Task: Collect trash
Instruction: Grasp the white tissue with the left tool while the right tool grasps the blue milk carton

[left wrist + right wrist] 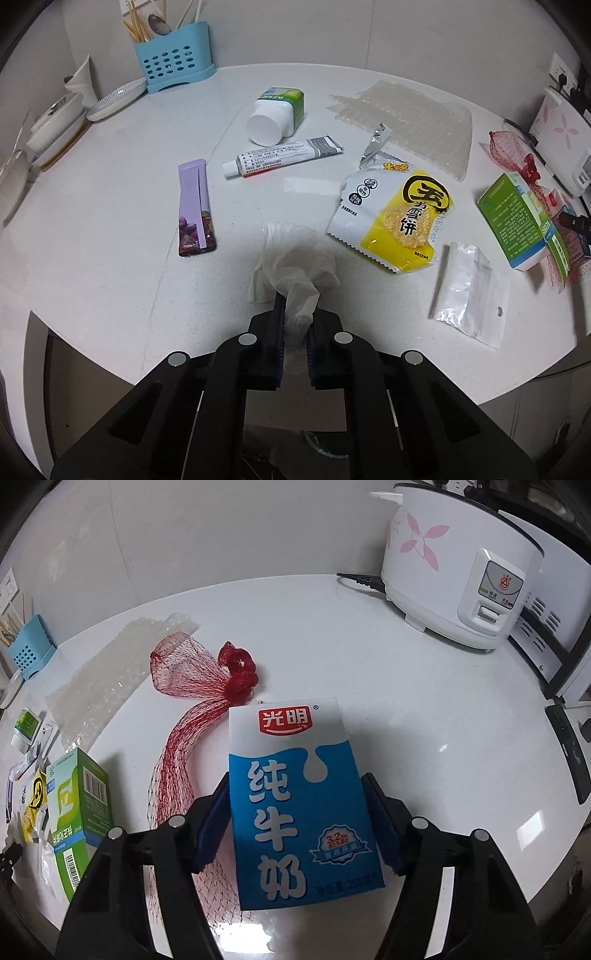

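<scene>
Trash lay scattered over the white table (110,229). The left gripper (295,321) had its fingers (279,314) pinched shut on a crumpled white tissue (295,269), which bunched up just ahead of the tips. Beyond those fingers, to the left, lay a purple sachet (195,210); straight ahead were a toothpaste tube (280,157) and a toppled white bottle (277,114); to the right sat a yellow snack wrapper (395,218), a clear plastic bag (469,295) and a sheet of bubble wrap (406,122). The right gripper (299,812) had a blue milk carton (295,805) between its fingers (212,823), the pads pressed against both sides of it. Left of those fingers a red mesh net (192,672) trailed across the table, partly under the carton, and further left stood a green box (79,805). Well ahead and to the right stood a white rice cooker (454,568).
</scene>
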`<move>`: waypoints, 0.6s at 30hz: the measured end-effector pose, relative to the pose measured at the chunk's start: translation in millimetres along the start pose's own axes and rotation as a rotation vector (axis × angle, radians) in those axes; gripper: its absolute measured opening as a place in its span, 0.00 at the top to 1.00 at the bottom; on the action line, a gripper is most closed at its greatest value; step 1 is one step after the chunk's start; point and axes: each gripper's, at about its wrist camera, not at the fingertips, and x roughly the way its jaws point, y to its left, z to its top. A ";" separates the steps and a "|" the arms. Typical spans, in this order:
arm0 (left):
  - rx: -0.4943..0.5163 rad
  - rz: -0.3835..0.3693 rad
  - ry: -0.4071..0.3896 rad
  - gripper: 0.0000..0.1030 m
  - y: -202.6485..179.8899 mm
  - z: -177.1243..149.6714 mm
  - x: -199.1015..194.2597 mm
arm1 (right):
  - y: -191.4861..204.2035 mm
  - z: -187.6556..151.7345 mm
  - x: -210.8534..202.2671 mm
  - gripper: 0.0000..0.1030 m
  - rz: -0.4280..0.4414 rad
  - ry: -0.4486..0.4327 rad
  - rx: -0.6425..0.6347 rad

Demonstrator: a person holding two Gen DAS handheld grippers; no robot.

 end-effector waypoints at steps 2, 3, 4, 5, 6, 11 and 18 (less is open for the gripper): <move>-0.002 -0.006 -0.012 0.92 1.1 -1.5 -2.0 | -1.7 -0.5 -5.5 0.37 -0.004 -0.008 0.003; -0.002 -0.006 -0.020 0.92 1.4 -2.1 -3.6 | -2.5 -1.0 -8.7 0.37 -0.004 -0.012 0.004; -0.003 -0.008 -0.028 0.92 1.8 -2.7 -5.5 | -3.9 -1.7 -12.2 0.37 -0.003 -0.016 0.005; -0.003 -0.009 -0.035 0.92 1.8 -3.0 -7.8 | -4.8 -2.2 -14.6 0.37 -0.002 -0.021 0.007; -0.004 -0.012 -0.044 0.92 1.2 -3.2 -10.5 | -6.3 -2.9 -19.2 0.37 -0.003 -0.030 0.010; -0.019 -0.036 -0.124 0.92 -1.5 -6.0 -34.7 | -11.6 -10.5 -43.5 0.37 0.006 -0.080 0.026; -0.027 -0.068 -0.259 0.92 -7.4 -22.4 -76.9 | -12.7 -36.2 -91.8 0.37 0.050 -0.188 0.024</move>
